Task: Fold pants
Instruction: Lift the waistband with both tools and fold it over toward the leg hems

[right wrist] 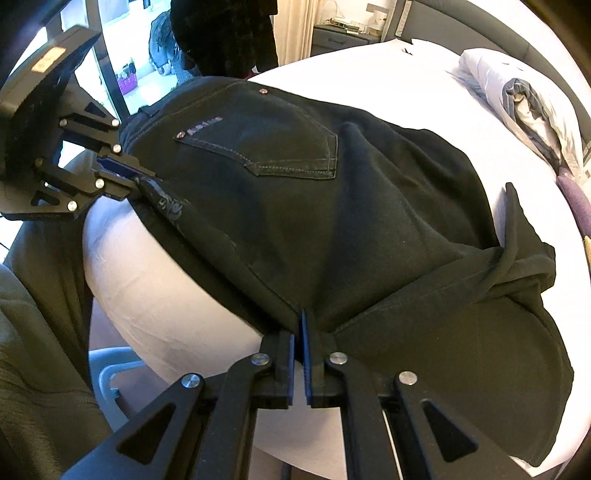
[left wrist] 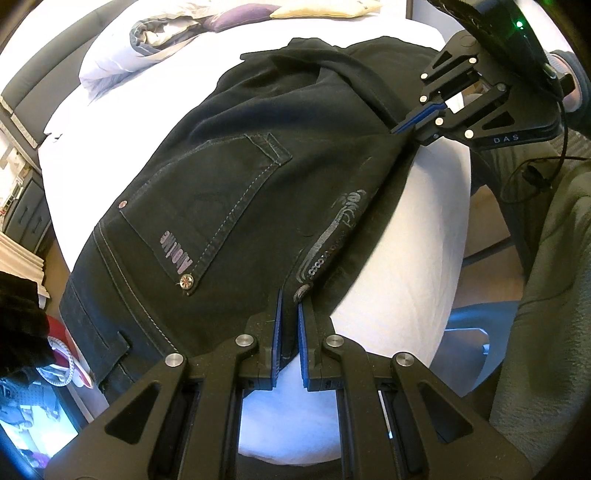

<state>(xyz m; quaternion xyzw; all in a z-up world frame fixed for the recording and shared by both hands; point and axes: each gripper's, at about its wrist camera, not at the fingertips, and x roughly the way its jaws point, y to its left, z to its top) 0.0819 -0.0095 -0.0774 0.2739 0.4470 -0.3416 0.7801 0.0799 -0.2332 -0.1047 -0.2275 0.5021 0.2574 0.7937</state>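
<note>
Black jeans [left wrist: 258,155] lie back-side up on a white bed [left wrist: 424,229], with a stitched back pocket [left wrist: 221,206] and a grey print near the near edge. My left gripper [left wrist: 290,295] is shut on the pants' near edge by the print. It also shows in the right wrist view [right wrist: 147,181]. My right gripper [right wrist: 301,314] is shut on the same edge of the pants [right wrist: 332,206] further along the leg; it shows in the left wrist view [left wrist: 397,130]. The fabric is slightly lifted and taut between the two grips. The leg ends [right wrist: 517,251] are bunched.
A folded duvet and pillows [left wrist: 147,40] lie at the far side of the bed. The bed's rounded near edge [right wrist: 166,295] drops off below the grippers. A grey headboard [left wrist: 40,77], a dark hanging garment [right wrist: 225,33] and floor clutter [left wrist: 59,354] surround it.
</note>
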